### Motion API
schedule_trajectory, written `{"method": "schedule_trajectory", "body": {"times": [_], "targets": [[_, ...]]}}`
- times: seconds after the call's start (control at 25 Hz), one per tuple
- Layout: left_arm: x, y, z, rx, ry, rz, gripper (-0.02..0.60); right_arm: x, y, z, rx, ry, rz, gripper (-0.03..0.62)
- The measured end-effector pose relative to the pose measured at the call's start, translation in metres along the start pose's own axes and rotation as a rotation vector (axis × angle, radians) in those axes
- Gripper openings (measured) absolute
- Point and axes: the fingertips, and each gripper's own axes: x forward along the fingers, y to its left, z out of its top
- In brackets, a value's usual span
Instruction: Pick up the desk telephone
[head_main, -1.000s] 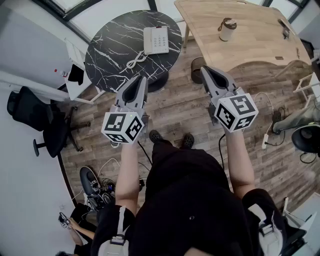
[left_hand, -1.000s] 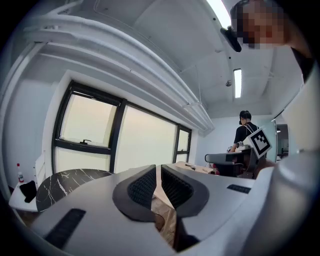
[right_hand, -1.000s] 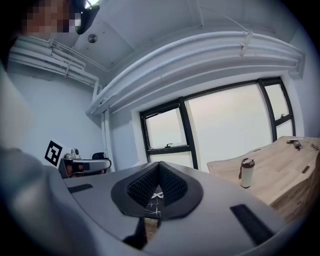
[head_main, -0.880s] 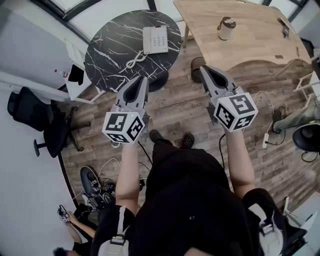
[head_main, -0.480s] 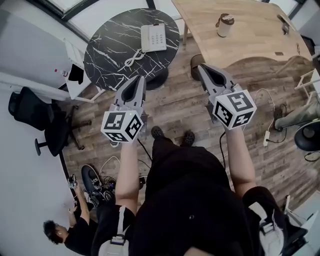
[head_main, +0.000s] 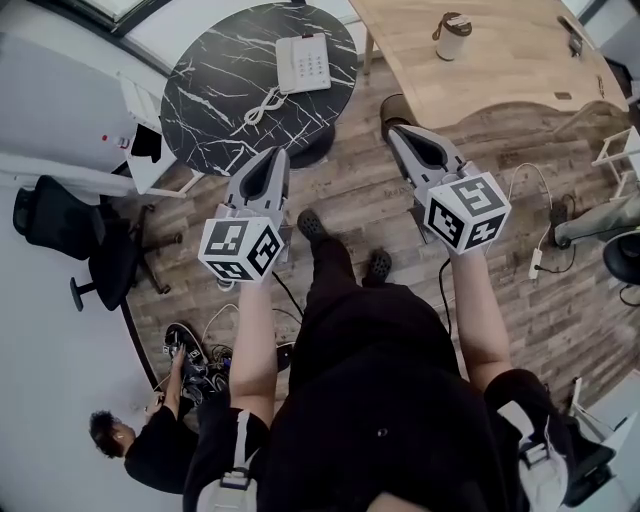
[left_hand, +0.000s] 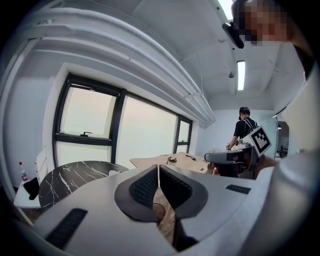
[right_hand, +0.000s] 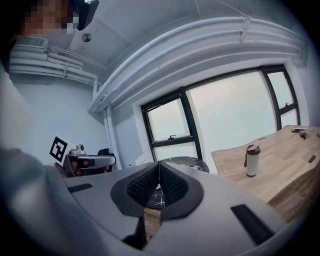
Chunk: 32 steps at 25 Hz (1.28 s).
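Here both tools are seen shut, with nothing between the jaws. The left tool (head_main: 274, 155) and the right tool (head_main: 397, 131) are held well apart from the desk telephone (head_main: 303, 63), which lies on the far part of the round marble desk (head_main: 215, 100). The jaws should be opened before the telephone is reached, and its coiled cord (head_main: 262, 105) is best avoided.

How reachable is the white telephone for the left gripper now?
Probably not yet: the shut left gripper hangs by the near table edge, the telephone at its far side. Nothing blocks the way.
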Motion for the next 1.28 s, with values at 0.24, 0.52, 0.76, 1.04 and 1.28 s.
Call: {"method": "schedule_trajectory", "body": {"times": [0.24, 0.52, 0.76, 1.04, 1.28], "targets": [[0.021, 0.03, -0.007, -0.021, 0.03, -0.031, 0.023, 0.032, -0.01, -0.002, 0.032, 0.011, -0.031, 0.031], [0.063, 0.083, 0.001, -0.054, 0.039, -0.066, 0.017, 0.09, -0.026, 0.009, 0.03, 0.048, -0.072, 0.031], [0.099, 0.139, 0.016, -0.071, 0.04, -0.094, 0.018, 0.148, -0.036, 0.022, 0.034, 0.075, -0.106, 0.031], [0.123, 0.2, 0.02, -0.082, 0.07, -0.133, 0.018, 0.208, -0.036, 0.027, 0.044, 0.09, -0.154, 0.032], [0.14, 0.236, 0.012, -0.091, 0.095, -0.187, 0.02, 0.243, -0.035, 0.022, 0.06, 0.106, -0.21, 0.032]]}}
